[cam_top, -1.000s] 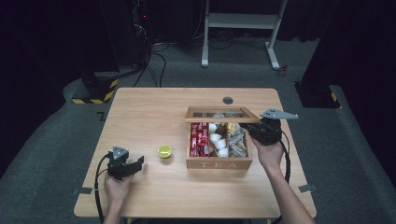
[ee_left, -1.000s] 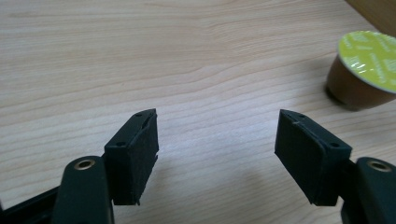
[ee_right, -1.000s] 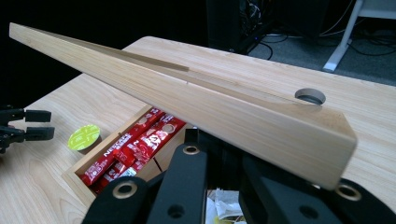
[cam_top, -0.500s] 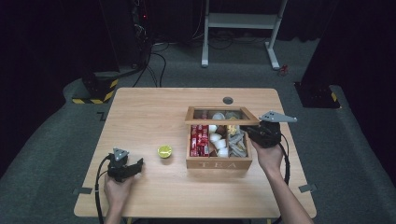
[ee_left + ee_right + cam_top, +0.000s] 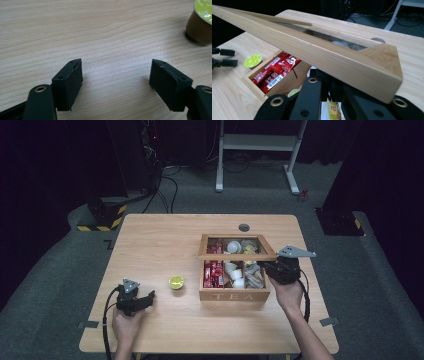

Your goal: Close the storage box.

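A wooden tea box (image 5: 234, 295) stands right of the table's middle, with red sachets (image 5: 213, 272) and other packets inside. Its glass-paned lid (image 5: 236, 254) is half raised, and my right gripper (image 5: 267, 267) is shut on the lid's right front corner. In the right gripper view the lid (image 5: 324, 57) slants across just above my right gripper (image 5: 329, 85), with the red sachets (image 5: 277, 68) below. My left gripper (image 5: 150, 296) rests near the front left. Its jaws have just been opening, and my left gripper (image 5: 116, 82) has bare wood between them. A lime-topped capsule (image 5: 176, 282) (image 5: 201, 22) stands a little ahead of it.
A round cable hole (image 5: 244, 227) sits near the table's (image 5: 150, 240) far edge. The left half of the tabletop is bare wood apart from the capsule (image 5: 253, 60). A white metal frame (image 5: 260, 145) and cables lie on the floor beyond the table.
The right gripper and the lid's front edge have sunk slightly toward the box. The left hand has stayed in place.
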Tool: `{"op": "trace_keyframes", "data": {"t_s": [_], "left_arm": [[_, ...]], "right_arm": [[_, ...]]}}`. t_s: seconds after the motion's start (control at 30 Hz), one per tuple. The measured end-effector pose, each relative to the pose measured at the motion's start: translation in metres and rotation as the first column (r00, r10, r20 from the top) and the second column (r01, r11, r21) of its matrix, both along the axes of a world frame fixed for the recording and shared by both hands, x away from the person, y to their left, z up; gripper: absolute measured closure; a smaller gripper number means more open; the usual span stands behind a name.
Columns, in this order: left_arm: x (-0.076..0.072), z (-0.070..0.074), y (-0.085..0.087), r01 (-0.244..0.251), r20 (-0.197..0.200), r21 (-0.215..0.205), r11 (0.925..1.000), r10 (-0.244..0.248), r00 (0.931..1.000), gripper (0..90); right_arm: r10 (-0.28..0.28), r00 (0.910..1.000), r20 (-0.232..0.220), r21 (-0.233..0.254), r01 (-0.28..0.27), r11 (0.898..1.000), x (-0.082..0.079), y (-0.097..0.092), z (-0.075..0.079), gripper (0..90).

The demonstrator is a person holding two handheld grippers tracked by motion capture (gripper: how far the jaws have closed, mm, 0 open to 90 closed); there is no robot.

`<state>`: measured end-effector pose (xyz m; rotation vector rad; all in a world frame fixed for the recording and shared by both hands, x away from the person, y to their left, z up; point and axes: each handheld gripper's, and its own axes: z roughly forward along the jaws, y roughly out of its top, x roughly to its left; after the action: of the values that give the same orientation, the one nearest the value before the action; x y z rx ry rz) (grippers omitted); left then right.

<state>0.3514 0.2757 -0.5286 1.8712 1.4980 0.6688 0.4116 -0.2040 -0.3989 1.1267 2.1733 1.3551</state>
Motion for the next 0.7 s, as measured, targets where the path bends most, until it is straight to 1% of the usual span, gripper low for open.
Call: {"op": "trace_keyframes", "data": {"t_s": [0.37,0.5,0.7], "left_arm": [[0.0,0.0,0.0,0.002,-0.001,0.001,1.0,-0.002,1.0,26.1],[0.0,0.0,0.0,0.003,-0.001,0.0,1.0,-0.003,1.0,26.0],[0.0,0.0,0.0,0.005,-0.002,0.004,1.0,-0.005,1.0,25.8]], "right_arm": [[0.016,0.9997,-0.021,-0.015,-0.016,1.0,-0.007,-0.001,-0.012,88.2],[0.018,0.9993,-0.033,-0.013,-0.019,1.0,-0.01,-0.002,-0.017,88.1],[0.027,0.9988,-0.041,-0.007,-0.028,1.0,-0.014,-0.003,-0.024,88.0]]}}
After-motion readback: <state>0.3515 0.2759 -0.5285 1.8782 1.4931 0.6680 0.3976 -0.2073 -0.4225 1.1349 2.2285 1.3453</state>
